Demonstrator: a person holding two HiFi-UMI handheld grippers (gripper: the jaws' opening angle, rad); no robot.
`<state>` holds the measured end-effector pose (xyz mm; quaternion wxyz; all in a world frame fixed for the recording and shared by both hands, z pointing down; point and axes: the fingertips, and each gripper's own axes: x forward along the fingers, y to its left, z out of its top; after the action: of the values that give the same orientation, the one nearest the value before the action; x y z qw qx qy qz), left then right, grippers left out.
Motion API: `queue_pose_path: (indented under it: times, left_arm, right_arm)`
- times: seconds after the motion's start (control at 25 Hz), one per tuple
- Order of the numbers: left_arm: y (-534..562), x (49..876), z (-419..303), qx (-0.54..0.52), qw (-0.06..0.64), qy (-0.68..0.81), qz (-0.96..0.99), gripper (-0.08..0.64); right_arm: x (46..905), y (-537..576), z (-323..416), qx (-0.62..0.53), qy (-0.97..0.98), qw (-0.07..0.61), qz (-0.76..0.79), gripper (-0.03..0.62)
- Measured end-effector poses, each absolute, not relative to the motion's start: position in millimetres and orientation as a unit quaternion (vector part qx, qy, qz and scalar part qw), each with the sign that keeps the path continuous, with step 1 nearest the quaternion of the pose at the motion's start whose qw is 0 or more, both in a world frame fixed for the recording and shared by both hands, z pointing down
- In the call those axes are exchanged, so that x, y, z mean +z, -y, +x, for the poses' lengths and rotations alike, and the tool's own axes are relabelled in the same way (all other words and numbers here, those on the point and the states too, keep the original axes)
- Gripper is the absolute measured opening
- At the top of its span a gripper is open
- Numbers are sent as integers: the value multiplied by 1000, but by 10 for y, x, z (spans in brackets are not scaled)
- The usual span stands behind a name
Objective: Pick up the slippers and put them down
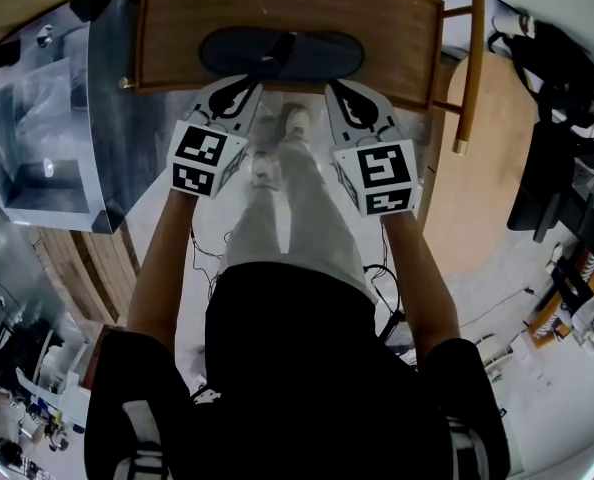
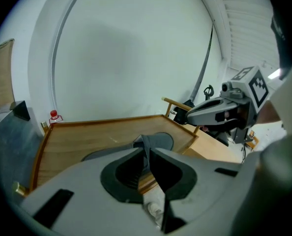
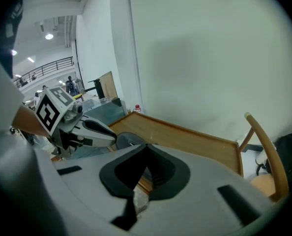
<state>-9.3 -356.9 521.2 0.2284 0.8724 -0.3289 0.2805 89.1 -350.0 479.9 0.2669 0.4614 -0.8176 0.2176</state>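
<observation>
At twelve o'clock in the head view, the slippers [image 1: 282, 55] lie as one dark overlapping pair on the wooden tabletop [image 1: 177, 28], inside its raised rim. Left to right:
- metal cabinet [image 1: 77, 118] at nine o'clock;
- left gripper [image 1: 247, 88], jaws together, tips at the pair's near edge;
- right gripper [image 1: 334, 88], jaws likewise together, tips just beside the same edge;
- chair rail [image 1: 472, 68] at two o'clock.

Risk, as judged: with both claws closed, a downward move would push the soles across the wood rather than take them. If a strap is already pinched, so thin a hold could slip and drop a slipper askew.

Hard to make out — in the left gripper view a dark strap fold [image 2: 145, 144] stands right at the jaw tips. Whether it is nipped or merely lies beyond them cannot be told. The two slippers cannot be separated by eye, and the person's legs [image 1: 287, 208] hide the floor beneath.
</observation>
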Motion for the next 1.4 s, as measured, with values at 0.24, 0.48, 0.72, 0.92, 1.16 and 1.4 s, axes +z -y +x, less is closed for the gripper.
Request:
queue_pose_path:
  times: [0.24,0.48,0.72,0.92,1.16,1.4]
  left_arm:
    - [3692,5333,-36,299,216,318,873,15]
    - [3791,5445,-15,321,182,290,883,142]
    - [3855,5560,-12,363,151,253,884,232]
    - [3860,5687,38,401,146,208,880,291]
    - [3941,5838,56,451,114,160,871,341]
    - [3956,5930,106,486,56,100,867,378]
  right_arm:
    - [4916,3519,888,223,819,266,457,0]
    - [5021,3473,932,236,816,263,457,0]
    - [5094,3443,957,245,815,263,455,0]
    - [5137,3442,956,249,816,261,452,0]
    - [5178,3466,985,253,813,260,455,0]
    - [5227,3463,1003,257,811,264,455,0]
